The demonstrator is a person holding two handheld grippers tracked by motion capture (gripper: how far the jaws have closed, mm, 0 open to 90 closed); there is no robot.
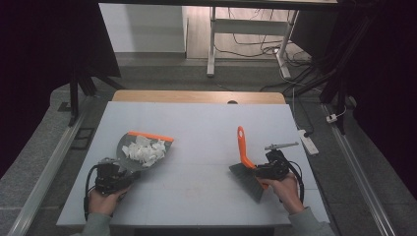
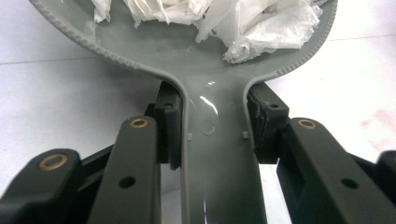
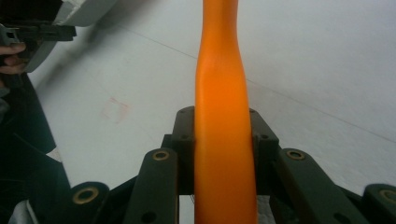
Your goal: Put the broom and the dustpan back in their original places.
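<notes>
Both tools [image 1: 112, 178] [image 1: 272, 169] clamp dustpan [image 1: 129, 147], brush [image 1: 243, 152].

1. I see the table [image 1: 196, 196] in front of the person, and behind it a desk frame [image 1: 211, 44] on the floor.
2. On the left half of the table lies the dustpan [image 1: 129, 147], with paper scraps [image 1: 145, 150] in it.
3. My left gripper [image 1: 110, 177] sits at the near end of the dustpan, its jaws on both sides of the handle [image 2: 219, 154].
4. On the right half is the brush [image 1: 246, 167], well apart from the dustpan.
5. My right gripper [image 1: 273, 167] is just right of the brush, its jaws around the brush handle [image 3: 222, 140].
</notes>
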